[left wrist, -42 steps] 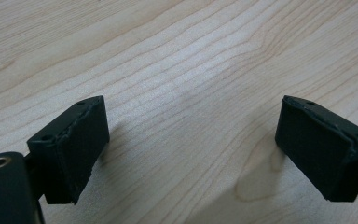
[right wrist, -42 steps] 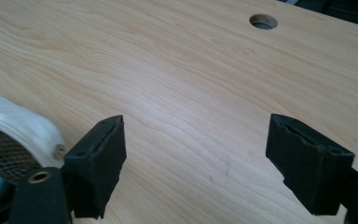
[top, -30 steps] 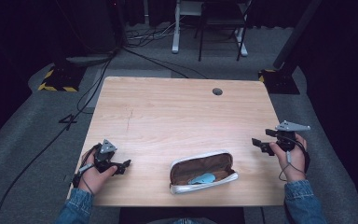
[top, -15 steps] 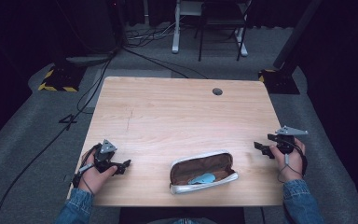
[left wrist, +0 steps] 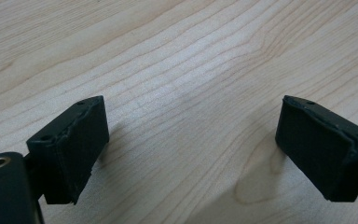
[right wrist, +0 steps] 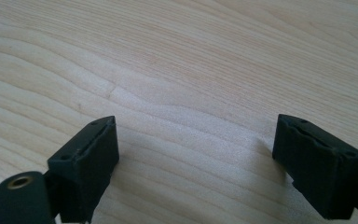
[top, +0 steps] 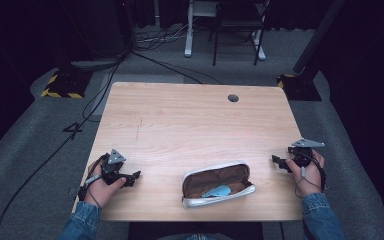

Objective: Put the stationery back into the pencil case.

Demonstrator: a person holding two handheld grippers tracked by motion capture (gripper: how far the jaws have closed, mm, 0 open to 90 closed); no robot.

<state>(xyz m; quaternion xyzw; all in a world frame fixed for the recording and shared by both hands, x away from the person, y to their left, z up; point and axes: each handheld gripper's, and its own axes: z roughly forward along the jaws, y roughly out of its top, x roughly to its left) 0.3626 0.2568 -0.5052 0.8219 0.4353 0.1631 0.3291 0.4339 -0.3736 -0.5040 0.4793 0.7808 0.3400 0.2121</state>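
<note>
While the pouch [top: 219,184] lies open near the lower middle of the high view, close to the surface's [top: 190,125] near edge, I note its brown lining facing up and a small light-blue item [top: 217,191] resting inside, toward its lower rim. Silver trim runs along the bottom lip.

Right hand-held gripper [top: 279,162] sits at the right of the frame, just off the pouch's right end but apart from it. Its jaws have just been opening and now stand wide, nothing between them; bare wood grain shows under them in the right gripper view [right wrist: 196,163].

Left hand-held gripper [top: 130,177] rests at lower left, well apart from the pouch, jaws wide and empty too [left wrist: 191,154].

Judgement: the step in hand looks like the approach to the pouch. To do it well I would bring one hand-held gripper in low to pin the pouch's rim, so it cannot slide on the smooth wood, then work the other along the opening. Grip the trim, not the soft lining. Slow closure; watch the blue item does not tip out.
</note>
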